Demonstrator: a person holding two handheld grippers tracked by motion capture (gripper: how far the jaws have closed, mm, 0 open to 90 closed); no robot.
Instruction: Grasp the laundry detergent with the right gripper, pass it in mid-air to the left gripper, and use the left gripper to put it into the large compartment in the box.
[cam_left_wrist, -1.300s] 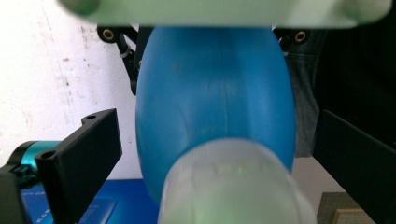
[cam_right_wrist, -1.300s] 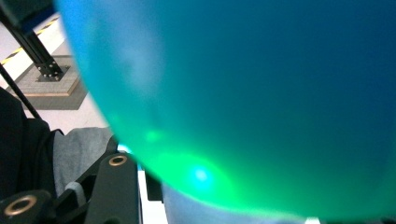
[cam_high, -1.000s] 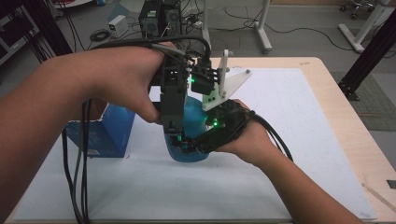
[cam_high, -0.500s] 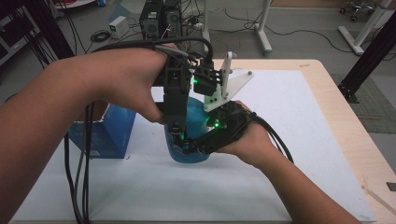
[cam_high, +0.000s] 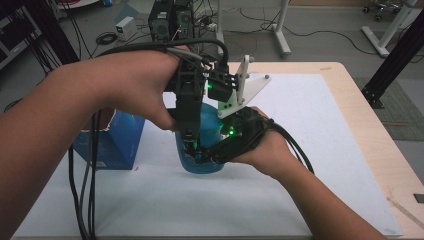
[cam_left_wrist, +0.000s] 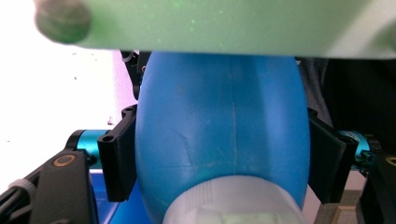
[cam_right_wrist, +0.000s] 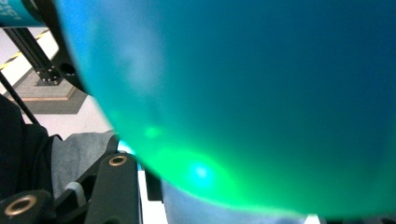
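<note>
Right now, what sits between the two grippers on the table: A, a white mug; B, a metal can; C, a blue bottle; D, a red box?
C: the high view shows a blue bottle standing on the table between the left gripper and the right gripper.

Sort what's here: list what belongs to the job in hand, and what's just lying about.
In the job: blue bottle; its white cap; right gripper, shut on the bottle; left gripper, jaws just been closing at the cap end, grip not visible.
Lying about: blue box; white sheet covering the table.
</note>
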